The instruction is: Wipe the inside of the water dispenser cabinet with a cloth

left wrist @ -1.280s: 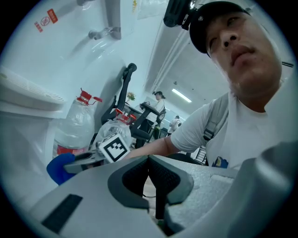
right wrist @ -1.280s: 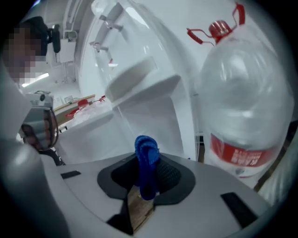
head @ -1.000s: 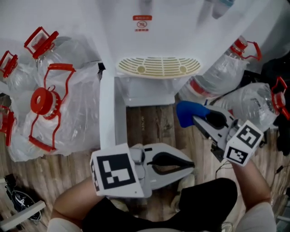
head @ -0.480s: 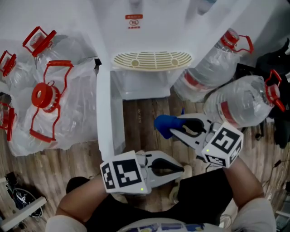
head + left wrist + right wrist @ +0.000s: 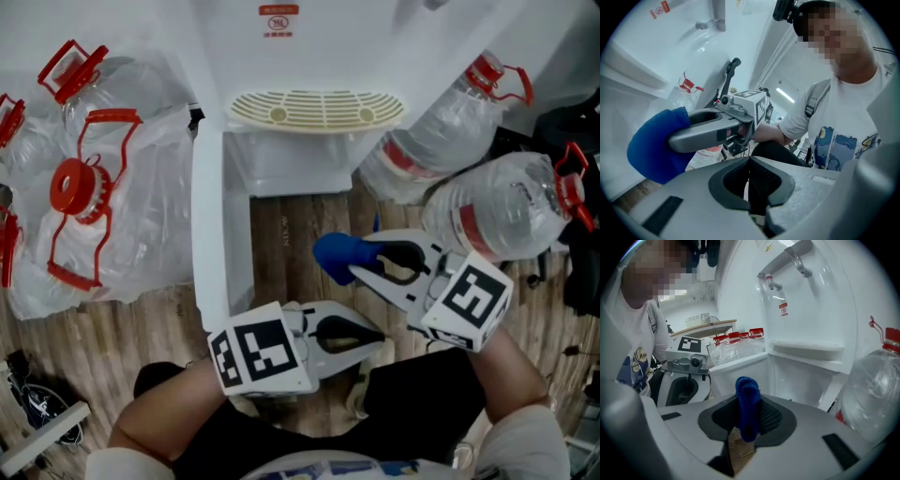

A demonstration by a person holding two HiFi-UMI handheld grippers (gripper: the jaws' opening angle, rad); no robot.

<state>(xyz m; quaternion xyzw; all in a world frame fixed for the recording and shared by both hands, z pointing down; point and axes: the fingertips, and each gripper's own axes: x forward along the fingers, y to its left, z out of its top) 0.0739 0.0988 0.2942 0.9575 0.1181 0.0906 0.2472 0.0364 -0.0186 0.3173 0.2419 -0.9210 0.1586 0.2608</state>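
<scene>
Wooden floor [image 5: 286,239] at centre: right gripper [image 5: 354,267] pinches the cloth [image 5: 333,255] toward the cabinet [image 5: 291,173], seemingly ready to wipe; left gripper [image 5: 381,339] closed, empty.

This is an indoor workroom or storage corner, more office or lab than home, though the views do not settle which. A white floor-standing water dispenser [image 5: 309,37] stands at the far side on a wood-plank floor [image 5: 295,246], its cream drip grille [image 5: 317,108] above an open lower cabinet [image 5: 291,173]. Large clear water jugs with red caps and handles lie on the floor to its left [image 5: 94,187] and right [image 5: 506,211], the left ones under clear plastic sheeting. Loose cables [image 5: 37,417] lie at the near left. The left gripper view shows strip ceiling lights [image 5: 786,95]; the right gripper view shows a tabletop [image 5: 710,326].
</scene>
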